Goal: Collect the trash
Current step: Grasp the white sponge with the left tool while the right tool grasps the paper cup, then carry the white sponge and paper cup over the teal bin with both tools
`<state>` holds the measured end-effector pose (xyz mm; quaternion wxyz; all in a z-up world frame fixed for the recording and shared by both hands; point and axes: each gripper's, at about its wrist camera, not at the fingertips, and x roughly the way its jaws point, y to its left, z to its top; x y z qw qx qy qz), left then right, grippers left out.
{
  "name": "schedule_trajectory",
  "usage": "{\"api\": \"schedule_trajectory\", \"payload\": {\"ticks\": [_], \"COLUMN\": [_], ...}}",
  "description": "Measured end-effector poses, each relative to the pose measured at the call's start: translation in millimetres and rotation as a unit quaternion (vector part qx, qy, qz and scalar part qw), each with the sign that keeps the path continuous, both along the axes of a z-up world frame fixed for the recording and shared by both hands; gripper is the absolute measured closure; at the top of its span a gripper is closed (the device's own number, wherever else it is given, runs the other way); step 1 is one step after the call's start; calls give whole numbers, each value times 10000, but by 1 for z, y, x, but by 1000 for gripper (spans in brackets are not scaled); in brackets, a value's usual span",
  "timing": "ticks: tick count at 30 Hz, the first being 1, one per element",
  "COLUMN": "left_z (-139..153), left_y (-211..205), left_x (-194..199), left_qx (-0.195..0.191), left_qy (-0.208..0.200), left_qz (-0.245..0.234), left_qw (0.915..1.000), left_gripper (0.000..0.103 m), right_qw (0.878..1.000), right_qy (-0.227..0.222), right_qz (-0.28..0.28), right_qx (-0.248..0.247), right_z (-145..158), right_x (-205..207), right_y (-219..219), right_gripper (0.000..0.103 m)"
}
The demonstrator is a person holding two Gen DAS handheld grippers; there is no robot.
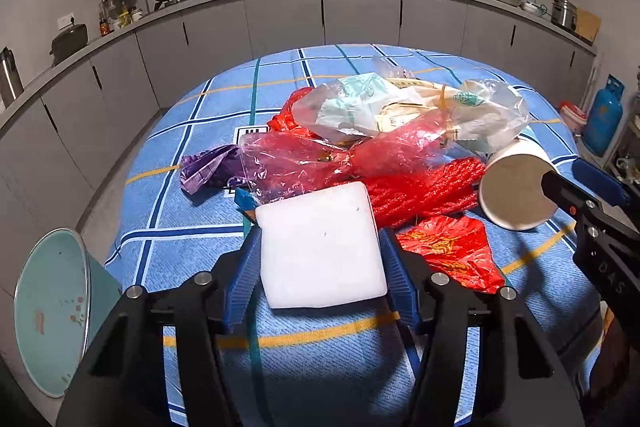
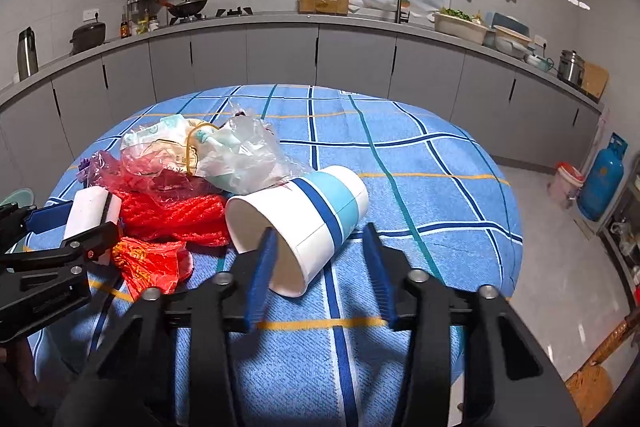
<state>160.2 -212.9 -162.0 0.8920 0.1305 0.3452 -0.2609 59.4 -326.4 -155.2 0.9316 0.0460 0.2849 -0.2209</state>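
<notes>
Your left tool was clamped on the white foam block, one blue pad pressed against each side of it, and the block sat at the near edge of the trash pile on the worktop, which was covered with a blue checked cloth. In the right wrist view the same block appeared at the far left, held between the left tool's fingers. Just behind the block lay the red net bag, with a crumpled red plastic bag beside it on the near right. Further back, a pink translucent bag, a purple bag and a clear bag of wrappers were heaped together. To the right of the pile, the paper cup lay on its side with its open mouth facing you. Your right tool stood apart, its left finger inside or in front of the cup's mouth and its right finger outside the cup wall; the fingers were not closed on it. A teal bin stood low at the left, beside the worktop edge. A blue gas cylinder stood on the floor at the far right.
</notes>
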Motion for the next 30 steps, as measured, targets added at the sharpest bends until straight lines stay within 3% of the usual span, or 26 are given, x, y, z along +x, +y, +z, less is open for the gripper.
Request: {"api": "schedule_trajectory", "payload": {"ticks": [5,11,30], "left_z": [4,11,52], "left_y": [-1,5,28], "left_x": [-5,-7,-24], "left_qx": [-13,-74,-156], "left_qy": [-83,-137,-711], "left_qz": [-60,-30,184], "left_qw": [9999,9999,9972], "left_gripper": [47,47,47], "right_qw": [10000,9997,9945], "right_qy": [-50,-210,-928], "right_qz": [17,-91,-275], "right_qx": [8,-6,-401], "right_z": [0,7,52], "right_x": [-3,-11,-42], "right_y": [2,0,9], "right_gripper": [90,98,99]}}
